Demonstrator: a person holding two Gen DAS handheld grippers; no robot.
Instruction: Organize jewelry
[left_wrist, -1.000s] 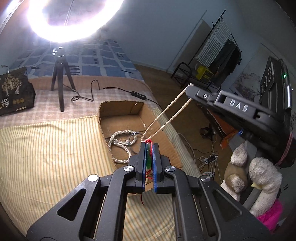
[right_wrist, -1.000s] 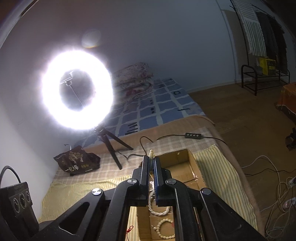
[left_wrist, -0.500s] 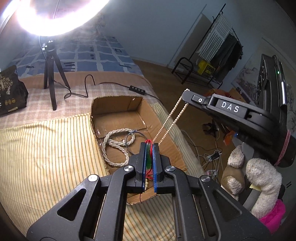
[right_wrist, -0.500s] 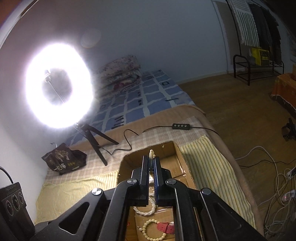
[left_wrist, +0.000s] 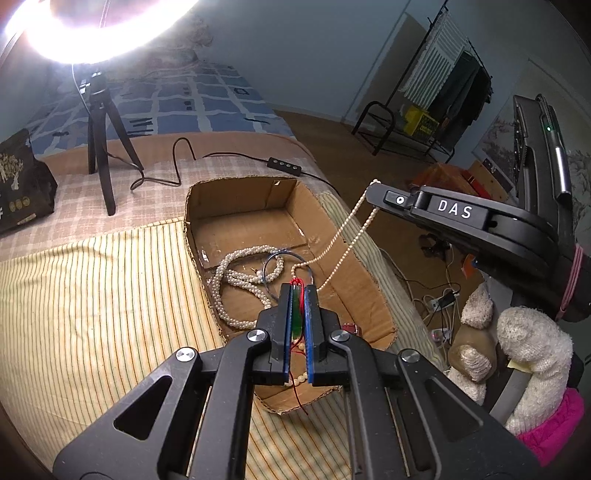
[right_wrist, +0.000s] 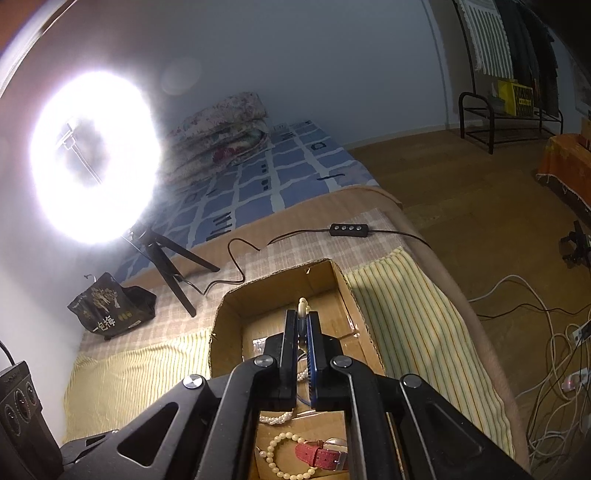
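An open cardboard box (left_wrist: 195, 206) lies on the striped bedspread. A heap of pearl strands (left_wrist: 236, 273) and a blue bangle (left_wrist: 271, 264) lie in it. My left gripper (left_wrist: 298, 291) is shut on a green pendant with red cord (left_wrist: 296, 317), just above the box. My right gripper (left_wrist: 373, 190) is shut on the end of a thin pearl necklace (left_wrist: 347, 232), which slopes in two strands down into the box. In the right wrist view the right gripper (right_wrist: 302, 317) pinches the necklace's clasp end (right_wrist: 302, 305) over the box (right_wrist: 221, 306); a cream bead bracelet (right_wrist: 273, 452) and red-strapped watch (right_wrist: 321, 454) lie below.
A ring light on a black tripod (left_wrist: 99, 122) stands behind the box, its cable and inline switch (left_wrist: 284, 164) running across the bed. A dark snack bag (left_wrist: 18, 184) lies at far left. Plush toys (left_wrist: 524, 350) and floor cables (right_wrist: 554, 354) are off the bed's right edge.
Both grippers have come down toward the box. The thin necklace, taut and steep a second ago, now slopes lower with more of it inside the box.
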